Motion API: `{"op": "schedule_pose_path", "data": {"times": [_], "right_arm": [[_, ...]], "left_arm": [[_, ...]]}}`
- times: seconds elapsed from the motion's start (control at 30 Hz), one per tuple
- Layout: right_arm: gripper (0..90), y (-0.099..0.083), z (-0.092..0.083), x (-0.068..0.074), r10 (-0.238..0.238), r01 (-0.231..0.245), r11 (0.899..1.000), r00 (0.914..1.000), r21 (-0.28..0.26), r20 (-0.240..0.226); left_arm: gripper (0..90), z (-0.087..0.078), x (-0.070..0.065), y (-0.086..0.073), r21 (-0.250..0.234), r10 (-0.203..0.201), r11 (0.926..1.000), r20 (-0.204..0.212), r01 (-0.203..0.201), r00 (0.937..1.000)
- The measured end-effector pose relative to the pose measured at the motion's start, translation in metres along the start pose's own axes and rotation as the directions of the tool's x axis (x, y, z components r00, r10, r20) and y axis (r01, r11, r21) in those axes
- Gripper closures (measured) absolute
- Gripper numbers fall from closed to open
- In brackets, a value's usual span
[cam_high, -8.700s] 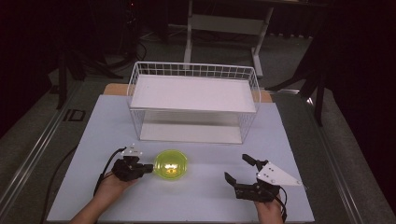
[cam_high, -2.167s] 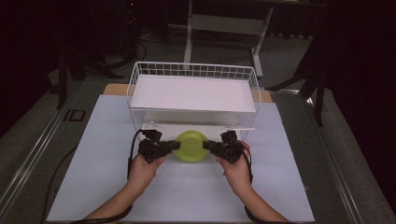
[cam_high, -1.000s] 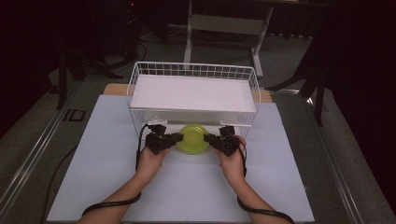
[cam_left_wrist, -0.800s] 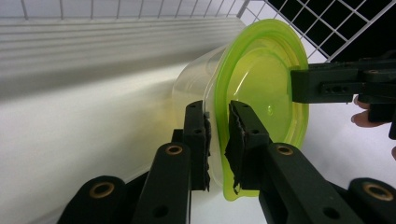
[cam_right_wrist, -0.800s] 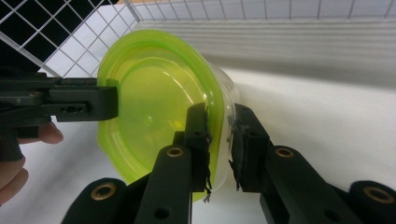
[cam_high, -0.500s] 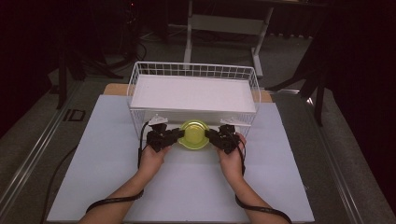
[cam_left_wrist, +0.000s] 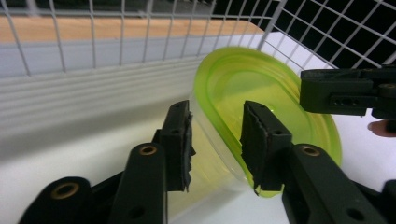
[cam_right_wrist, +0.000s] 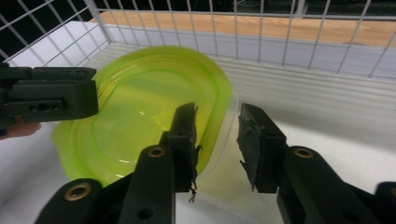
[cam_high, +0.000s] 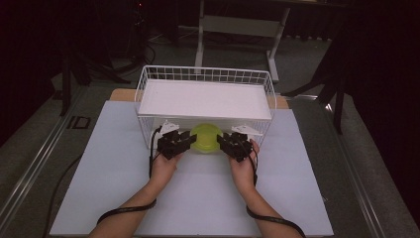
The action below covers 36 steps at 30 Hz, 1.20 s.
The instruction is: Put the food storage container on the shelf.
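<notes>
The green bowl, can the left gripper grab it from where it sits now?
Probably yes: the left gripper has its fingers on either side of the green bowl rim, jaws having just opened, nothing between them and it.

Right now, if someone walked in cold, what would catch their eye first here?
The bright green bowl, vivid on the pale table, lies at the open front of the white wire basket, under its shelf. The left tool and right tool flank it; their jaws have just been opening, each astride the bowl's rim but off it.
</notes>
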State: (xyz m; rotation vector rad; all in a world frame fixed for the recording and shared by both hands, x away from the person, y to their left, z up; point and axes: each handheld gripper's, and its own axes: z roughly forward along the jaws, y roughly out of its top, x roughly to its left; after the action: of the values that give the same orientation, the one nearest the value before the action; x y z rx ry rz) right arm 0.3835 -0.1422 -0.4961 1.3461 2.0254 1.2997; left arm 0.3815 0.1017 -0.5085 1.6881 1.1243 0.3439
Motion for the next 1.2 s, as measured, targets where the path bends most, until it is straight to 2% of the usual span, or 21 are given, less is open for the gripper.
{"op": "schedule_pose_path", "data": {"times": [0.13, 0.27, 0.4, 0.43, 0.5, 0.53, 0.6, 0.7, 0.77, 0.97, 1.03, 1.07, 1.1, 1.13, 1.17, 1.2], "right_arm": [[63.4, 0.003, 0.005, 0.000, -0.001, 0.001, 1.000, 0.9999, -0.001, 0.017], [59.7, 0.004, 0.008, 0.001, -0.030, 0.031, 1.000, 0.9981, -0.006, 0.053], [54.6, 0.004, 0.008, 0.001, -0.021, 0.022, 1.000, 0.9974, -0.013, 0.069], [53.6, 0.003, 0.007, 0.002, -0.021, 0.023, 1.000, 0.9973, -0.022, 0.070], [51.2, 0.002, 0.003, 0.005, -0.037, 0.040, 0.998, 0.9967, -0.040, 0.073], [50.3, 0.002, 0.002, 0.006, -0.058, 0.062, 0.997, 0.9950, -0.048, 0.081], [47.8, 0.001, -0.001, 0.008, -0.091, 0.097, 0.994, 0.9910, -0.055, 0.098], [47.8, -0.001, -0.006, 0.008, -0.062, 0.068, 0.996, 0.9932, -0.057, 0.098], [47.8, -0.002, -0.010, 0.008, -0.043, 0.048, 0.997, 0.9958, -0.059, 0.081], [48.5, -0.007, -0.023, 0.016, -0.076, 0.077, 0.996, 0.9966, -0.049, 0.033], [47.5, -0.009, -0.026, 0.019, -0.086, 0.087, 0.995, 0.9958, -0.038, 0.032], [47.5, -0.009, -0.026, 0.019, -0.086, 0.087, 0.995, 0.9958, -0.038, 0.032], [47.5, -0.011, -0.027, 0.021, -0.086, 0.087, 0.995, 0.9959, -0.037, 0.027], [47.5, -0.013, -0.030, 0.023, -0.091, 0.092, 0.995, 0.9957, -0.033, 0.017], [47.5, -0.014, -0.031, 0.024, -0.095, 0.095, 0.995, 0.9954, -0.033, 0.015], [47.4, -0.015, -0.033, 0.025, -0.097, 0.097, 0.995, 0.9952, -0.031, 0.012]], "left_arm": [[62.5, 0.004, 0.001, 0.000, -0.019, -0.020, 0.9996, -0.014, 0.020, 0.9997], [59.9, 0.004, 0.003, -0.001, -0.025, -0.014, 0.9996, -0.013, 0.014, 0.9998], [59.0, 0.003, 0.003, 0.000, -0.020, -0.023, 0.9995, 0.011, 0.023, 0.9997], [58.6, 0.002, 0.003, 0.000, -0.023, -0.014, 0.9996, 0.010, 0.014, 0.9998], [58.0, -0.001, 0.001, 0.001, -0.033, 0.005, 0.9995, 0.011, -0.005, 0.9999], [58.0, -0.003, 0.001, 0.001, -0.036, 0.010, 0.9993, 0.008, -0.010, 0.9999], [57.3, -0.006, 0.000, 0.002, -0.038, 0.004, 0.9993, 0.020, -0.003, 0.9998], [53.2, -0.011, -0.001, 0.001, -0.022, -0.011, 0.9997, 0.031, 0.011, 0.9995], [53.2, -0.016, -0.003, 0.001, -0.026, -0.003, 0.9997, 0.039, 0.004, 0.9992], [50.4, -0.035, -0.011, -0.003, -0.020, 0.001, 0.9998, 0.059, 0.000, 0.9983], [43.8, -0.041, -0.012, -0.005, -0.020, -0.029, 0.9993, 0.076, 0.031, 0.9966], [41.9, -0.041, -0.012, -0.005, -0.020, -0.029, 0.9993, 0.076, 0.031, 0.9966], [41.9, -0.049, -0.013, -0.008, -0.021, -0.009, 0.9997, 0.138, 0.012, 0.9904], [27.5, -0.053, -0.014, -0.008, -0.029, -0.004, 0.9996, 0.137, 0.008, 0.9906], [27.1, -0.056, -0.015, -0.009, -0.031, -0.003, 0.9995, 0.136, 0.007, 0.9907], [26.4, -0.059, -0.016, -0.009, -0.025, -0.008, 0.9996, 0.155, 0.012, 0.9878]]}}
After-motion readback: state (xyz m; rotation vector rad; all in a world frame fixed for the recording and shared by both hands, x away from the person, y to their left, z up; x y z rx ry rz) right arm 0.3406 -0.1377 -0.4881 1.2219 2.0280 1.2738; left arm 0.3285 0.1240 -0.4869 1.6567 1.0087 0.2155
